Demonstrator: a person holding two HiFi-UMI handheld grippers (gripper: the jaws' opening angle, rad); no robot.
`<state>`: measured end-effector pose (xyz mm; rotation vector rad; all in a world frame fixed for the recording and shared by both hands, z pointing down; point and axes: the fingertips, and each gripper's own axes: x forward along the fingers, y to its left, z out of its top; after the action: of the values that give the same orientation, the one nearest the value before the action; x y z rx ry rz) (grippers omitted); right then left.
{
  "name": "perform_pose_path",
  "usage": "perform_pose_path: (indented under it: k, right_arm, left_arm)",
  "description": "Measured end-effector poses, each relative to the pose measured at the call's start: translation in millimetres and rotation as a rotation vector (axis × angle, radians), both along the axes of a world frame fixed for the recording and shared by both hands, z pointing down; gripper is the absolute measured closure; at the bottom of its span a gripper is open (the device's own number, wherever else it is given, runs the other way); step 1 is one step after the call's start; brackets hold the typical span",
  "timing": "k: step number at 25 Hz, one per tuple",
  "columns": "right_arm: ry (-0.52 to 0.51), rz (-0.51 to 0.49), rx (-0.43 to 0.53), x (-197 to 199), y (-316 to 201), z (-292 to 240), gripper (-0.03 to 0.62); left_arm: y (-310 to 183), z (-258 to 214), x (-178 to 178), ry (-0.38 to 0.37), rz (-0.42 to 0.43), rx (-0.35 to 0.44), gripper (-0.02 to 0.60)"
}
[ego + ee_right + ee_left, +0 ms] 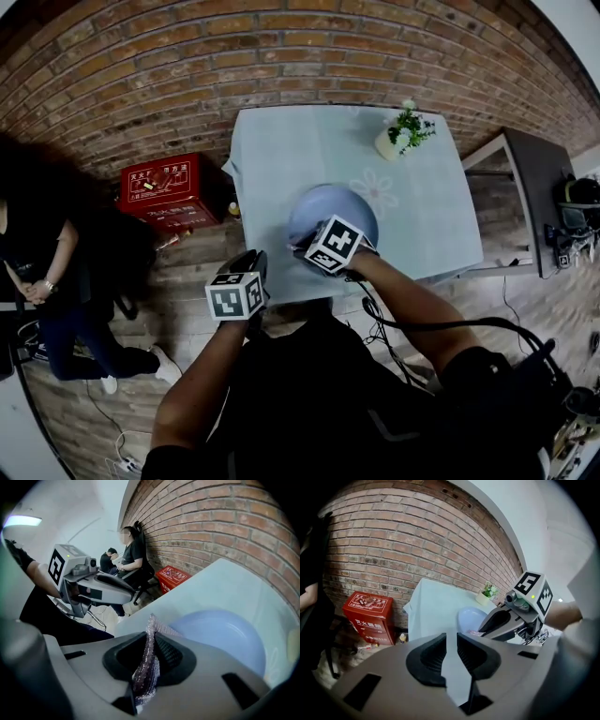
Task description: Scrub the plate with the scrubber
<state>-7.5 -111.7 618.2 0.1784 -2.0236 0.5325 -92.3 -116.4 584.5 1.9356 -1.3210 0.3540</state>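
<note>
Table [281, 150] — plate [323, 202], scrubber [150, 658] at rim

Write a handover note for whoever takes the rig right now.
Left gripper: open, empty, by the table's near-left corner.
Right gripper: shut on the scrubber, over the plate's near rim; contact unclear.
Plate: on the table, nothing steadies it.
Done: scrubber gripped, brought to the plate.
To do: scrub the plate; how much is already scrubbed can't be told.
</note>
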Motion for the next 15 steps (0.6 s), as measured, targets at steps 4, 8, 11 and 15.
perform_pose_path:
  k: [4,8,11,15]
  right_arm:
    - [-0.017,0.029,0.01,-2,-8,0,0.528]
    - [-0.055,0.11,0.054,4,-19,-10,0.528]
    - [-0.095,0.228,0.093,24,-32,-16,0.528]
    - [-0.099,0.423,0.179,64,-62,-28,0.528]
  left_arm:
    - [-4,-2,-1,0.001,0.003,0.002,0.501]
    - [-9,0,3,0.0,0.018,0.003,0.5]
    - [-9,8,16,0.007,0.047,-0.003,0.5]
    - [-8,19,40,0.022,0.105,-0.033,0.5]
